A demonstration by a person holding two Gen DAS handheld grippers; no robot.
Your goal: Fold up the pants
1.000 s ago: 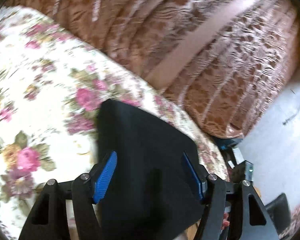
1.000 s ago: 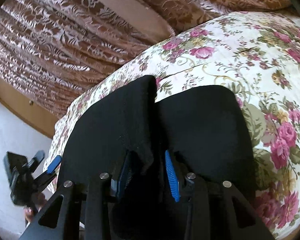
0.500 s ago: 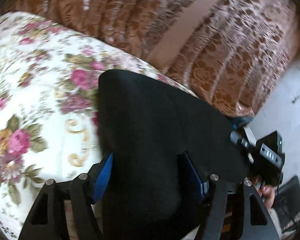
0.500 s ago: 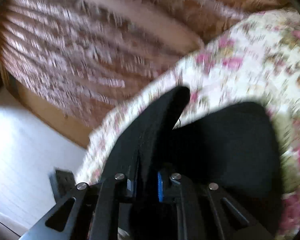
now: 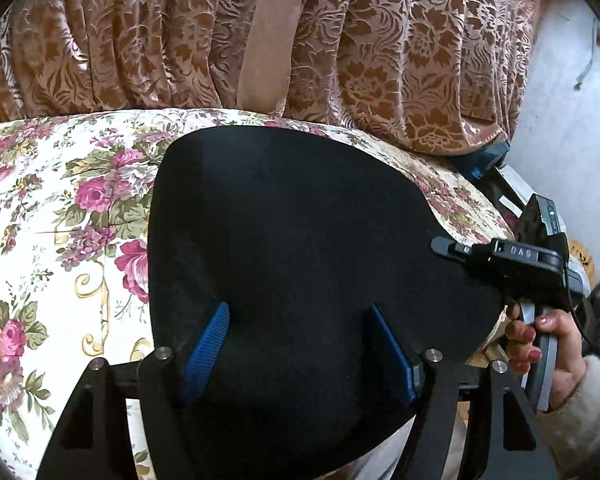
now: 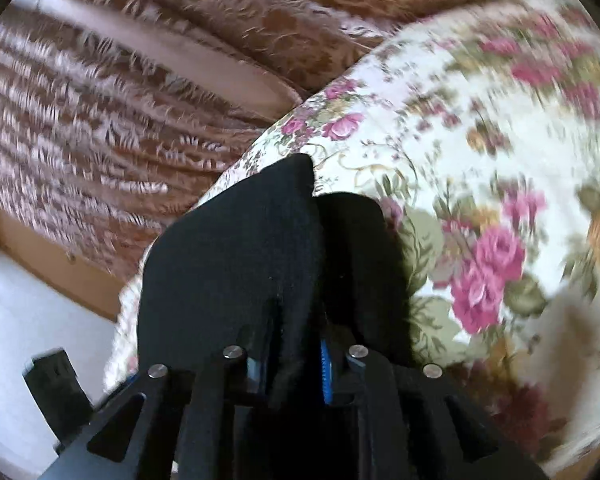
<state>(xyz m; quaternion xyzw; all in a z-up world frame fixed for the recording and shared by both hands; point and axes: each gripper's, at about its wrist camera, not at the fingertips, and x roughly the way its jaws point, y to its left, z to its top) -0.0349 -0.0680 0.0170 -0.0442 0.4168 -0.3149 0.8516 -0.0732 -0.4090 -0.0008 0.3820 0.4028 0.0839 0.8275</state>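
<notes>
- A brown patterned curtain [image 5: 400,60] is seen hanging behind the bed.
- The bed is covered by a floral bedspread [image 5: 60,240], cream with pink roses.
- The black pants [image 5: 284,248] are laid on the bedspread near its edge, as a broad dark panel in the left wrist view.
- The left gripper [image 5: 296,344] is held over the pants with its blue pads well apart and widening; cloth lies between them but is not pressed.
- The right gripper [image 6: 290,356] is nearly closed on a raised ridge of the pants [image 6: 260,248], its jaws easing apart slightly.
- A hand [image 5: 540,344] is seen on the right gripper's handle.
</notes>
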